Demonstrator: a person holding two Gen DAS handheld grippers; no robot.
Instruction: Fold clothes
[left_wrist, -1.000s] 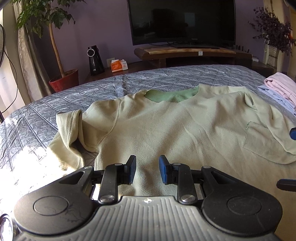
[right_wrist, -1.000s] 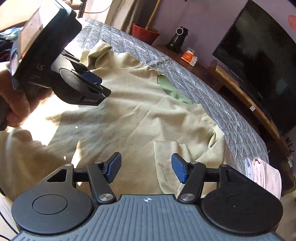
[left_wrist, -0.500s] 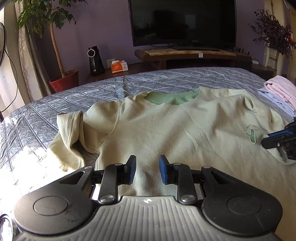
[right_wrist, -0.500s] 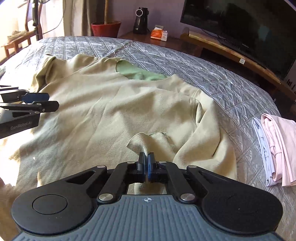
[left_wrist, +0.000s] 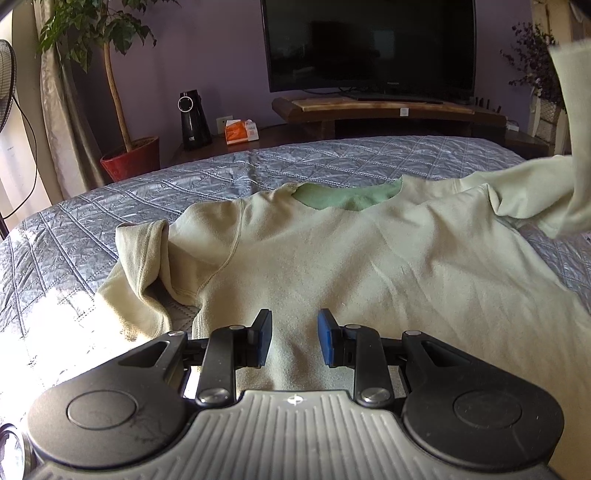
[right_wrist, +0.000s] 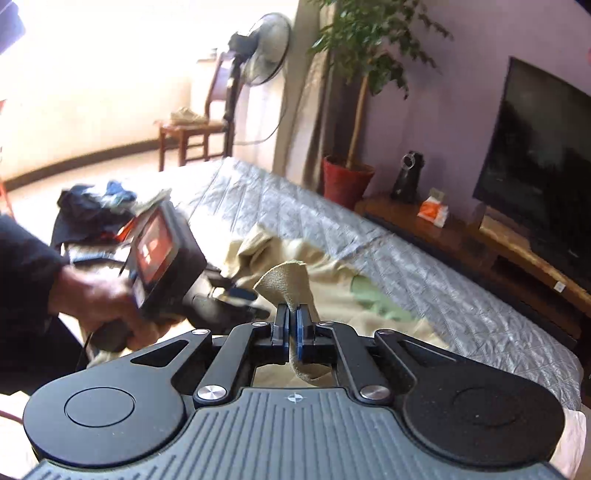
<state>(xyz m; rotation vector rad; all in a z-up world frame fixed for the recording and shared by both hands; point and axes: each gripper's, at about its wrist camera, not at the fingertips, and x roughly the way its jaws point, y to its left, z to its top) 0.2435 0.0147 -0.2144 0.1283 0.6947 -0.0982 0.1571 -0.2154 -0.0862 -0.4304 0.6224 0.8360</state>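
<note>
A pale green sweatshirt (left_wrist: 332, 266) with a darker green neck lining lies spread on the grey quilted bed (left_wrist: 92, 236). My left gripper (left_wrist: 293, 338) is open, low over the shirt's lower middle. Its left sleeve (left_wrist: 144, 258) lies bunched at the left. My right gripper (right_wrist: 292, 325) is shut on the right sleeve's cuff (right_wrist: 288, 280) and holds it up high. That lifted sleeve (left_wrist: 569, 155) hangs at the right edge of the left wrist view. The left gripper's body and the hand holding it (right_wrist: 110, 295) show in the right wrist view.
A TV (left_wrist: 369, 44) on a wooden stand (left_wrist: 388, 110) is beyond the bed. A potted plant (left_wrist: 129, 158), a black appliance (left_wrist: 192, 122) and an orange box (left_wrist: 240, 131) stand to the left. A fan (right_wrist: 258, 59), a chair (right_wrist: 195, 129) and a clothes pile (right_wrist: 96, 206) appear in the right wrist view.
My right gripper closed on the folded-in sleeve's cuff and lifted it up and off the shirt front. The left gripper stayed in place, open.
</note>
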